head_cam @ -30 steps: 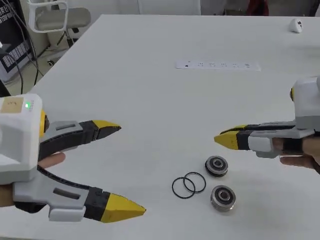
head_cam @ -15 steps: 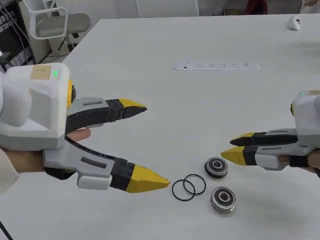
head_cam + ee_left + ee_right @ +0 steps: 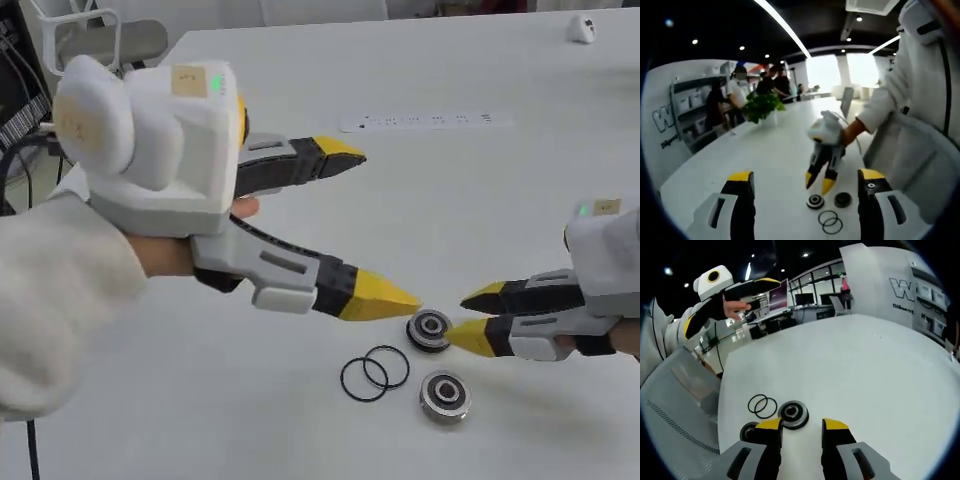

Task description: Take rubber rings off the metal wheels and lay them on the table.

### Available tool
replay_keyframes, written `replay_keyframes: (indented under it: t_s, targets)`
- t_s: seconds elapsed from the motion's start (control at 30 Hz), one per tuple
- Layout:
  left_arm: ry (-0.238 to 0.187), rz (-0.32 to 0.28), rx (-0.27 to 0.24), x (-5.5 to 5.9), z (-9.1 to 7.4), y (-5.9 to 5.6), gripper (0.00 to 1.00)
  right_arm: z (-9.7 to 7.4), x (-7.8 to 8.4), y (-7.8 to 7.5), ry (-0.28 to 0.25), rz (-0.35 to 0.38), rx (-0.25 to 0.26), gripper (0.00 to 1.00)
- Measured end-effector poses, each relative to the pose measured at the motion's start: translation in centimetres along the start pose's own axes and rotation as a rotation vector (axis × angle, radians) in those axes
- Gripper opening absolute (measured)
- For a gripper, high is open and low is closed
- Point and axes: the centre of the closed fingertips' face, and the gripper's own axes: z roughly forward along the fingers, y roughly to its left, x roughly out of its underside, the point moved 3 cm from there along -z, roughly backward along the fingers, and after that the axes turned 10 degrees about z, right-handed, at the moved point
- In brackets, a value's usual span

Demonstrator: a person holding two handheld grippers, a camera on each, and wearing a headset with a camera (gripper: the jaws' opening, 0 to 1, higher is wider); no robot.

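Head view: my right hand-held gripper [image 3: 472,316] enters from the right edge with its jaws slightly apart. Its tips are just right of the upper wheel [image 3: 430,330], which lies flat on the counter [image 3: 450,200], hole up. The lower wheel [image 3: 444,393] sits just below it, and two rings [image 3: 375,370] lie overlapped to the left, off the wheels. My left hand-held gripper [image 3: 375,228] reaches in from the upper left, jaws spread wide and holding nothing.

Left gripper view: wheels and rings lie at bottom centre between my wide jaws. This view shows the left one well above the counter, so I judge the right one nearer.

Right gripper view: the upper wheel sits just beyond my tips, toward the left jaw, so I judge a small leftward shift is needed. I cannot tell whether either wheel carries a ring.
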Motion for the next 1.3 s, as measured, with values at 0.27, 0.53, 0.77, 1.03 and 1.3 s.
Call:
replay_keyframes:
  t_s: [0.27, 0.53, 0.77, 1.03, 1.3]
  targets:
    - [0.004, -0.038, 0.015, 1.6, 4.2, 1.4, 0.86, 0.3, 0.9, -0.1, 0.042, -0.037, 0.005, 0.29]
    - [0.054, -0.123, 0.008, 5.0, 6.0, 0.7, 0.78, 0.2, 0.9, -0.4, 0.033, -0.031, 0.006, 0.28]
    - [0.085, -0.137, 0.001, 7.8, 6.2, -1.1, 0.55, 0.6, 0.8, 0.3, 0.019, -0.025, -0.033, 0.27]
    - [0.098, -0.111, 0.034, 8.6, 7.4, -2.4, 0.42, 0.7, 0.8, 0.2, 0.01, -0.023, -0.028, 0.26]
    - [0.14, -0.102, 0.061, 10.0, 7.9, -3.3, 0.28, 1.2, 1.0, 0.6, 0.011, -0.047, -0.041, 0.24]
